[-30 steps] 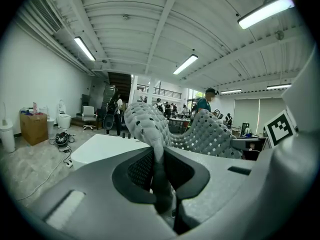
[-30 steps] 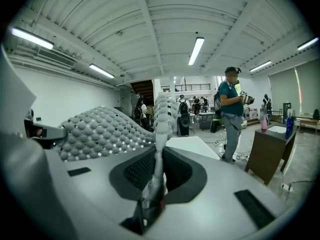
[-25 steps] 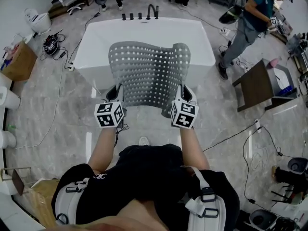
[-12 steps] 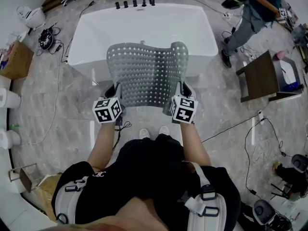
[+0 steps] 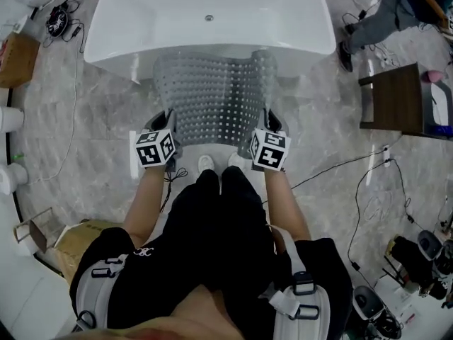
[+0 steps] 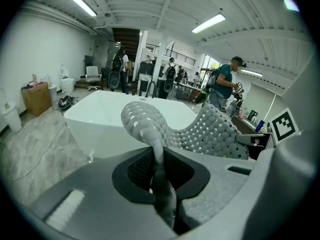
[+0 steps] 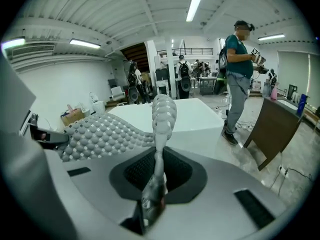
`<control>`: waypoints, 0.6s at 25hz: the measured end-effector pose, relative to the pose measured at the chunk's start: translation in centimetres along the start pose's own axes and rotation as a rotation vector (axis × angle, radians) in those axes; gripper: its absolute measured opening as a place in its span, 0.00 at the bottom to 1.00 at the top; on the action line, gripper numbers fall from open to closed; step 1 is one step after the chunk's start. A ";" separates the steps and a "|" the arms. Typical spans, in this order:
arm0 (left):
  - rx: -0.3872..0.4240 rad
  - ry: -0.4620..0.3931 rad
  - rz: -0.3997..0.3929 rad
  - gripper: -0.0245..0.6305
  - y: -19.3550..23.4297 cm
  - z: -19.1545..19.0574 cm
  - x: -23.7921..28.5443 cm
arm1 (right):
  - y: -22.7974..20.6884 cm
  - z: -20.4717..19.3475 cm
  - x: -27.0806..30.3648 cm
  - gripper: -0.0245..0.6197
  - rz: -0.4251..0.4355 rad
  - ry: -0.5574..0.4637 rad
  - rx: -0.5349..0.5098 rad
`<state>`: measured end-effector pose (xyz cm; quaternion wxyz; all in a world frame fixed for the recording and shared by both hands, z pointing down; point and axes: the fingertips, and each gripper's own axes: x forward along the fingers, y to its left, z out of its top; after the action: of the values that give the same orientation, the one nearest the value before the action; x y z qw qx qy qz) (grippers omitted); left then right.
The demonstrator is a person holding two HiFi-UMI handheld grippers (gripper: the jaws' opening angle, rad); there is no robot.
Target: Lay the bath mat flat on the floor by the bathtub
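A grey perforated bath mat (image 5: pixel 211 98) hangs stretched between my two grippers, just in front of the white bathtub (image 5: pixel 209 21). My left gripper (image 5: pixel 164 132) is shut on the mat's near left corner, and the mat edge (image 6: pixel 156 154) runs pinched between its jaws. My right gripper (image 5: pixel 265 134) is shut on the near right corner, the bumpy mat edge (image 7: pixel 159 129) standing up between its jaws. The mat's far end curls up against the tub's front wall. My feet (image 5: pixel 218 163) show under the mat's near edge.
A dark wooden side table (image 5: pixel 400 101) stands to the right of the tub, and a person (image 5: pixel 375 16) stands beyond it. A cardboard box (image 5: pixel 18 59) sits at far left. Cables (image 5: pixel 340 165) trail over the marble floor on the right.
Both grippers have come down with the mat, which now sits lower and closer to the floor before the tub. The view has tilted further down, and the person at right has shifted.
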<state>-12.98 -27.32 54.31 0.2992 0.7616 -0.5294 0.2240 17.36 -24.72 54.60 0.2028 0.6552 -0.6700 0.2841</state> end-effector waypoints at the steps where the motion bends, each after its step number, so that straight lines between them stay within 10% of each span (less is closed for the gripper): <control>1: -0.008 0.017 0.007 0.10 0.5 -0.8 0.9 | -0.1 -0.8 1.0 0.10 0.003 0.017 -0.003; 15: -0.021 0.299 0.026 0.10 7.3 -22.2 18.2 | -2.0 -23.0 18.8 0.10 0.048 0.325 -0.028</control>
<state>-14.19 -26.13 83.88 0.3798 0.7096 -0.4912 0.3332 15.91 -24.13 84.28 0.3109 0.5816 -0.6476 0.3817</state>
